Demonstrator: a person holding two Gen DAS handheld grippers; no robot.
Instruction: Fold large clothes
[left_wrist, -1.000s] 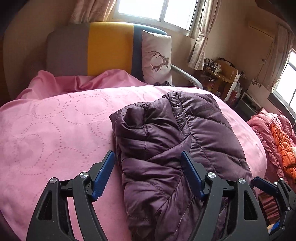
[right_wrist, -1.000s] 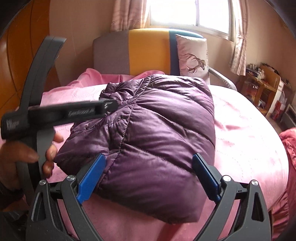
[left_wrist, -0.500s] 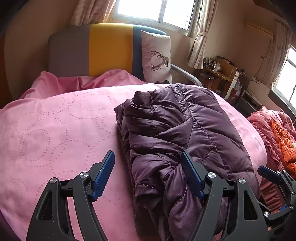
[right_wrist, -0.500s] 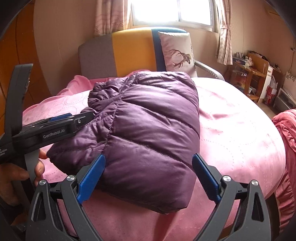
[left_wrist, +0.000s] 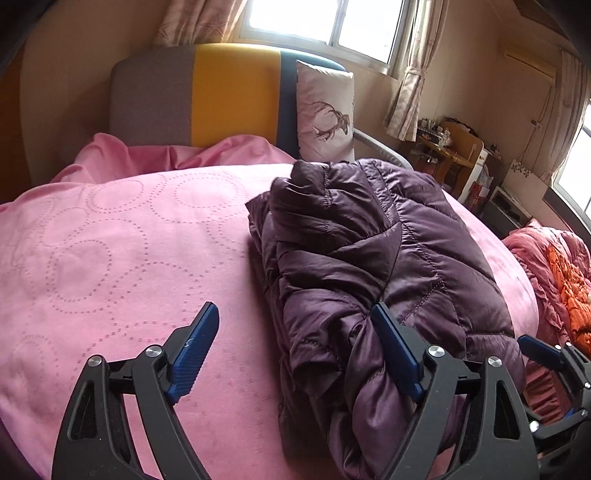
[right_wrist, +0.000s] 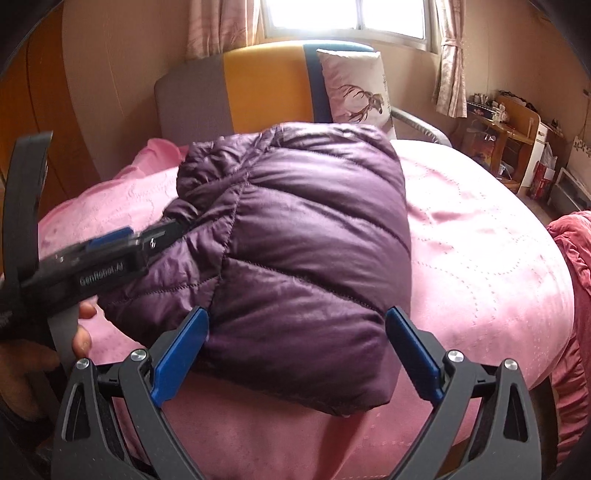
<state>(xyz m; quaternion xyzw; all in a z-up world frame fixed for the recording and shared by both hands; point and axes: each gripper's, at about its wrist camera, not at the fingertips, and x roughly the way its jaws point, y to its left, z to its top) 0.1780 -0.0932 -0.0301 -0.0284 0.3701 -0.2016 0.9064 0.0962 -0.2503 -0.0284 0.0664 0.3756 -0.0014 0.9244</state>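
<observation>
One purple quilted puffer jacket lies folded into a thick bundle on the pink bedspread with dotted ring patterns, and it takes the middle of the bed. Seen from the right wrist camera, the jacket's far edge reaches toward the padded headboard with grey, yellow and dark blue panels, and its near edge is close to the foot of the bed. The white cushion printed with a deer leans on the headboard just behind the jacket's far right corner.

The left gripper is at the left side of the jacket. Its jaws are opening. The right blue pad lies against the puffy near edge of the jacket, the left pad is over the bare bedspread, and only a small part of the jacket's edge is between them; the pads do not squeeze it. In the right wrist view the same gripper appears blurred at the jacket's left edge, with a hand around its handle.

The right gripper hovers at the near edge of the jacket. Its jaws stand wide open, one blue pad on each side of the near end of the bundle, and they do not press the fabric.

A crumpled red-orange blanket lies to the right of the jacket, beyond the edge of the bed.
</observation>
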